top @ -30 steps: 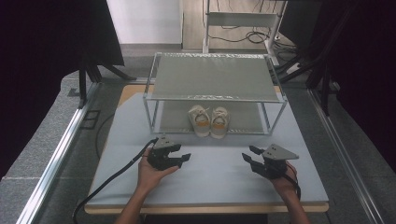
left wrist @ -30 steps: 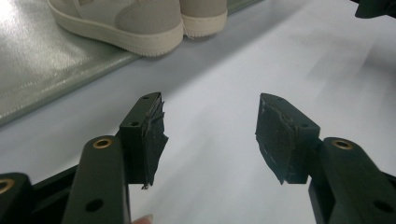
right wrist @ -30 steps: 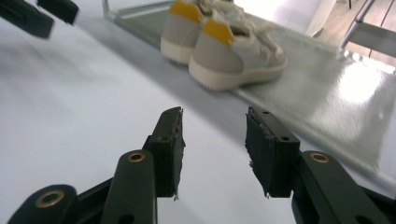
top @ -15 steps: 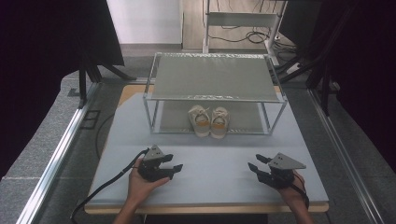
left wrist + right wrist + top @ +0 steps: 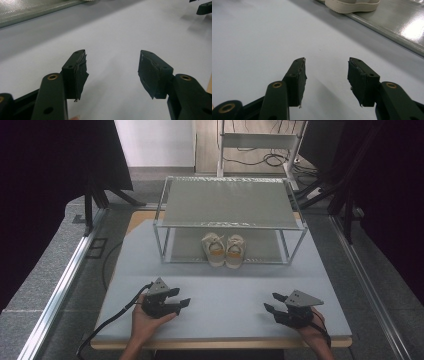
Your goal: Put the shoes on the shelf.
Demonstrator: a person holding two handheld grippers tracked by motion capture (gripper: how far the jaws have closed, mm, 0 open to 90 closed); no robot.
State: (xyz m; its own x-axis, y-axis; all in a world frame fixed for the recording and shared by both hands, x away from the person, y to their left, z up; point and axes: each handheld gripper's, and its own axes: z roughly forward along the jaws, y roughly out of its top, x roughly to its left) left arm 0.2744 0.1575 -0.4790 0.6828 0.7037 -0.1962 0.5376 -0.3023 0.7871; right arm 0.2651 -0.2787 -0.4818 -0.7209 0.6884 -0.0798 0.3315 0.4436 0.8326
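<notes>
Grey table (image 5: 225,292) bears both hands low, left claw (image 5: 182,298) and right claw (image 5: 272,303) gaping empty, the right's jaws just widening.

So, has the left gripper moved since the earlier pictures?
Yes. In the high view the left gripper has drawn back from the rack toward the table's near edge. The shoes kept their place.

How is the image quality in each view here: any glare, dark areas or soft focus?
High view: the table is evenly lit, the upper corners are almost black, and the shoes sit in shade under the rack. Left gripper view: fingers sharp, background soft. Right gripper view: bright glare on the rack's lower shelf, and the shoe sole is slightly blurred.
</notes>
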